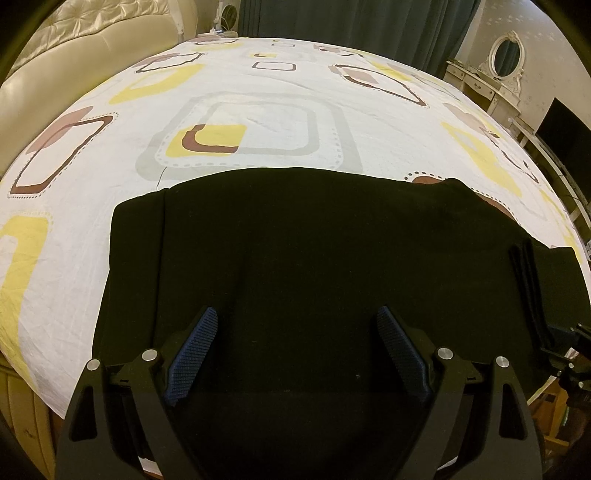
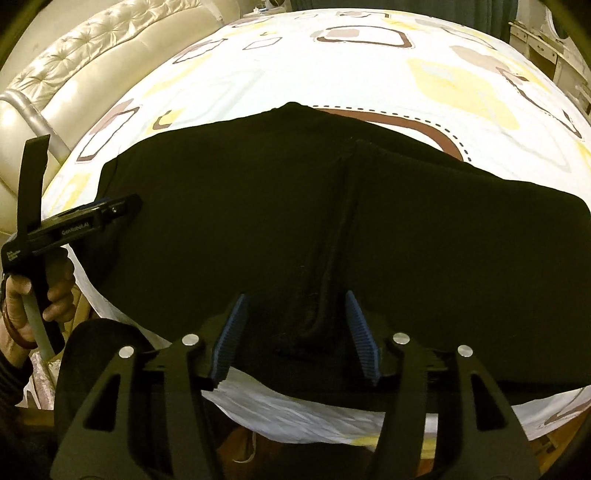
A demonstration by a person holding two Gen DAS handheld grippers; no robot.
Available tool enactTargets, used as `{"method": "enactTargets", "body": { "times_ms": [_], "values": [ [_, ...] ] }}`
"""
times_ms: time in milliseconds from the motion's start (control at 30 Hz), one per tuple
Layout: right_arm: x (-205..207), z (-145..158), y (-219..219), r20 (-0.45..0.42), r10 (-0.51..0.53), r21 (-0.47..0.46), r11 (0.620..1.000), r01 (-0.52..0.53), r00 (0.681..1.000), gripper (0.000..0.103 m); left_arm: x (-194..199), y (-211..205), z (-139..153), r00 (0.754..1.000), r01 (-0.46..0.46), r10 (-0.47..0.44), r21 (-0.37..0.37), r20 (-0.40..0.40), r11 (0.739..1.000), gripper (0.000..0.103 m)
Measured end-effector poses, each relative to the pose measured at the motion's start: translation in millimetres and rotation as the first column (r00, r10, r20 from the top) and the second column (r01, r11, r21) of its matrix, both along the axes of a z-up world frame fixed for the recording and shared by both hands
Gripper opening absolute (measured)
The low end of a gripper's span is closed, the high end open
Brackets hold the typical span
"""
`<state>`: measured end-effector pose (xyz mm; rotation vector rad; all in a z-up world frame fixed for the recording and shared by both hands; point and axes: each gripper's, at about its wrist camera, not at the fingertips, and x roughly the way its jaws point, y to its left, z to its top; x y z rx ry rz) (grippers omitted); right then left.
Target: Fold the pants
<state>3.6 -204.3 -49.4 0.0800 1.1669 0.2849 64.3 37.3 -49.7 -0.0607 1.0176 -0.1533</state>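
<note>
Black pants (image 1: pixel 295 251) lie flat along the near edge of the bed, also in the right wrist view (image 2: pixel 258 206). A ribbed waistband or fold runs down the cloth (image 2: pixel 332 258) between the right gripper's fingers. My left gripper (image 1: pixel 297 317) is open, its blue pads (image 1: pixel 192 354) hovering over the near part of the pants. My right gripper (image 2: pixel 295 306) is open over the pants' near edge. The left gripper also shows from the side in the right wrist view (image 2: pixel 122 206), at the pants' left end.
The bed has a white sheet with yellow, brown and grey squares (image 1: pixel 258 110). A cream tufted headboard (image 1: pixel 74 44) stands at the left. A white dresser with an oval mirror (image 1: pixel 506 59) and a dark screen (image 1: pixel 561 125) are at the right. Green curtains (image 1: pixel 351 22) hang behind.
</note>
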Motion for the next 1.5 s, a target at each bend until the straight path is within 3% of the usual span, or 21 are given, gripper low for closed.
{"method": "enactTargets", "body": {
  "times_ms": [167, 300, 433, 533, 700, 733, 867, 900, 933, 967, 1000, 1033, 1100, 1233, 1367, 1500],
  "values": [
    [-5, 5, 10, 0.033, 0.022, -0.028, 0.999, -0.021, 0.999, 0.059, 0, 0, 0, 1.0, 0.0, 0.0, 0.001, 0.001, 1.0, 0.087],
    [-9, 33, -7, 0.091, 0.024, 0.111, 0.993, -0.034, 0.996, 0.058, 0, 1, 1, 1.0, 0.003, -0.003, -0.001, 0.003, 1.0, 0.087],
    [-3, 75, -73, 0.144, -0.081, 0.274, 0.961, 0.039, 0.986, 0.058, 1, 2, 1, 1.0, 0.003, -0.003, -0.005, 0.003, 1.0, 0.087],
    [7, 90, -166, 0.15, -0.251, 0.354, 0.917, 0.185, 0.956, 0.06, 1, 2, 0, 1.0, 0.003, -0.003, -0.004, 0.003, 1.0, 0.087],
    [30, 47, -282, 0.007, -0.46, 0.309, 0.845, 0.436, 0.888, 0.062, 2, 3, 0, 1.0, -0.001, 0.001, -0.001, 0.006, 1.0, 0.087],
    [35, 34, -295, -0.033, -0.47, 0.327, 0.829, 0.454, 0.882, 0.061, 1, 2, 0, 1.0, -0.002, 0.002, 0.0, 0.006, 1.0, 0.087],
    [51, -21, -327, -0.208, -0.474, 0.505, 0.697, 0.509, 0.856, 0.061, 1, 1, -1, 1.0, -0.001, 0.001, 0.006, 0.011, 1.0, 0.088],
    [53, -27, -330, -0.221, -0.469, 0.524, 0.682, 0.51, 0.855, 0.061, 1, 1, -1, 1.0, -0.001, 0.001, 0.007, 0.012, 1.0, 0.088],
    [54, -33, -330, -0.231, -0.462, 0.541, 0.67, 0.508, 0.856, 0.051, 1, 1, -1, 1.0, -0.001, 0.001, 0.008, 0.012, 1.0, 0.087],
    [57, -39, -329, -0.241, -0.451, 0.561, 0.658, 0.502, 0.859, 0.034, 1, 1, -1, 1.0, -0.002, 0.002, 0.007, 0.012, 1.0, 0.088],
    [60, -44, -327, -0.249, -0.44, 0.57, 0.654, 0.498, 0.863, 0.032, 1, 1, -1, 1.0, -0.002, 0.002, 0.007, 0.012, 1.0, 0.088],
    [60, -46, -327, -0.244, -0.441, 0.554, 0.668, 0.498, 0.864, 0.024, 1, 1, -1, 1.0, -0.001, 0.001, 0.008, 0.012, 1.0, 0.087],
    [63, -53, -326, -0.245, -0.435, 0.538, 0.683, 0.495, 0.867, 0.021, 1, 1, -1, 1.0, 0.0, 0.0, 0.009, 0.013, 1.0, 0.088],
    [55, -58, -329, -0.252, -0.444, 0.56, 0.658, 0.504, 0.86, 0.023, 0, 1, -2, 1.0, -0.001, 0.0, 0.014, 0.019, 1.0, 0.088],
    [40, -57, -331, -0.277, -0.465, 0.607, 0.594, 0.528, 0.841, 0.039, -1, 1, -2, 1.0, 0.001, -0.002, 0.015, 0.022, 1.0, 0.088],
    [6, -57, -324, -0.287, -0.438, 0.664, 0.55, 0.507, 0.852, 0.047, -1, 1, -3, 1.0, 0.001, -0.002, 0.013, 0.023, 1.0, 0.088]
  ]
}}
